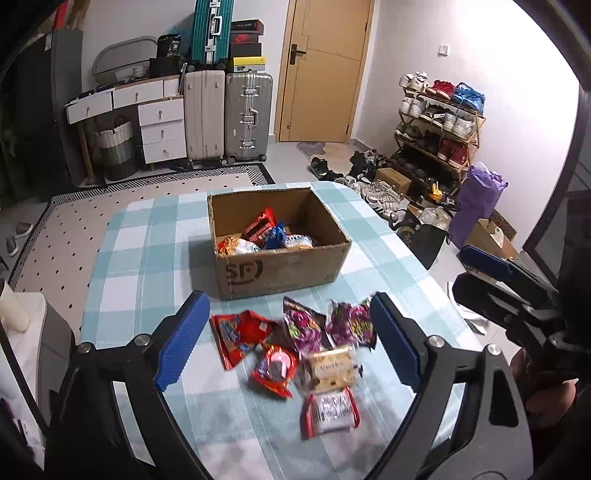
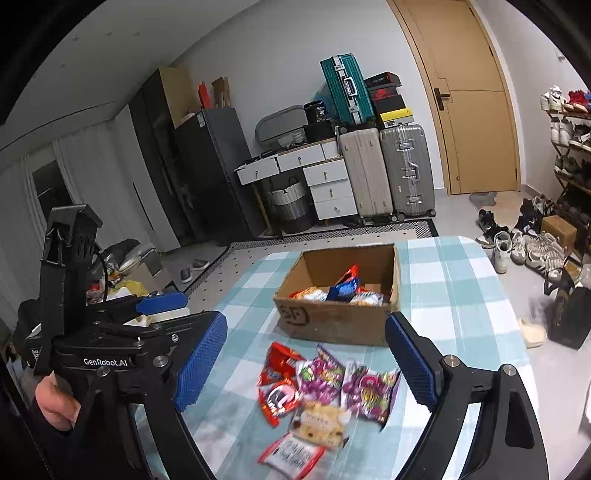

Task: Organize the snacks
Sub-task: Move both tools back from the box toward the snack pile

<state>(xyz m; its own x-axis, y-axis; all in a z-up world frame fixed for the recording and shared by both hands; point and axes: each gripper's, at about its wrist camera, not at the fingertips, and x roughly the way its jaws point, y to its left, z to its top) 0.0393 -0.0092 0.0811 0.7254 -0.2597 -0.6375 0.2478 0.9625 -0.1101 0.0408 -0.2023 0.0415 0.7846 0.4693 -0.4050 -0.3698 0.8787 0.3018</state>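
- The left gripper [image 1: 288,341] and right gripper [image 2: 306,363] both have blue pads spread apart, holding nothing.
- Snack packets [image 1: 295,343] lie near.
- Farther off, the box [image 1: 280,271] says "SF".
- One handle reads "GenRobot.AI".

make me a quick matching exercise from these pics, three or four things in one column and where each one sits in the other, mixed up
Things:
1. blue packet
2. two purple packets
3. teal suitcase
4. box

Places:
A. on top of the upright suitcases
B. inside the box
C. on the checked cloth, beyond the loose snacks
D. on the cloth, just in front of the box

Pairs: 1-B, 2-D, 3-A, 4-C
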